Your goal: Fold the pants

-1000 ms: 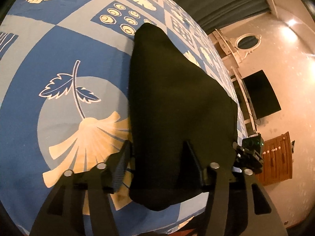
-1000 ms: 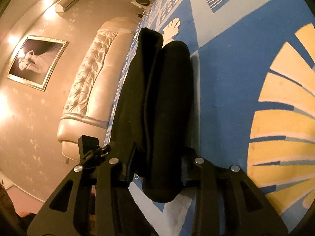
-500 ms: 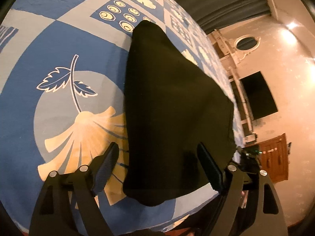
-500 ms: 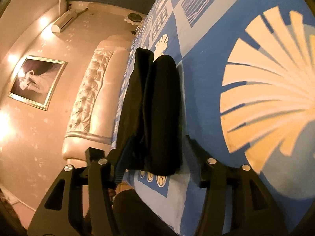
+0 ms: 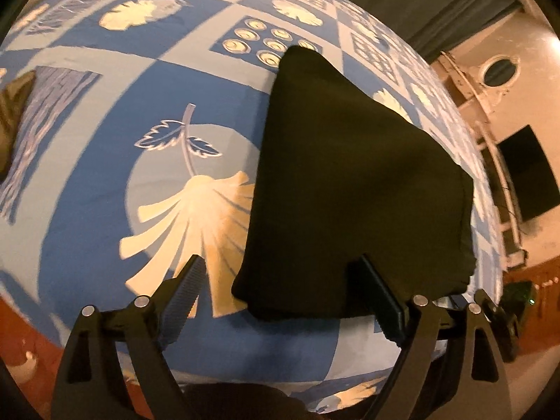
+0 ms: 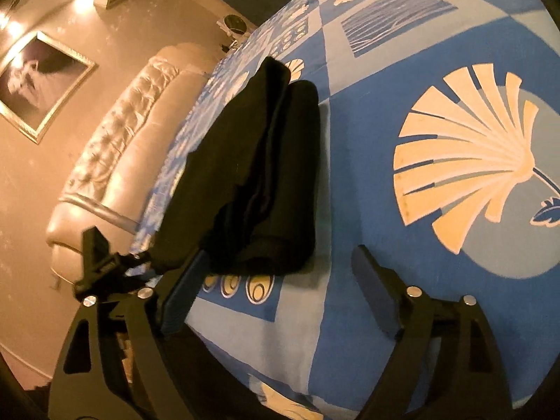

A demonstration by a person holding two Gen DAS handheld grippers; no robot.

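Note:
The black pants [image 5: 353, 182] lie folded into a compact stack on the blue patterned bedspread [image 5: 105, 112]. In the left wrist view my left gripper [image 5: 280, 280] is open, its jaws spread just short of the stack's near edge, holding nothing. In the right wrist view the pants [image 6: 259, 178] show as layered folds seen from one end. My right gripper [image 6: 280, 262] is open and empty, drawn back from that end, with its left finger [image 6: 185, 287] beside the stack's corner.
A padded cream headboard [image 6: 119, 147] and a framed picture [image 6: 38, 80] stand beyond the bed in the right wrist view. A dark screen [image 5: 528, 171] and wooden furniture [image 5: 539, 280] are past the bed edge. An olive cloth [image 5: 10, 112] lies far left.
Both grippers opened and let go of the pants, then drew back from the stack. The folded pants stay lying on the bedspread.

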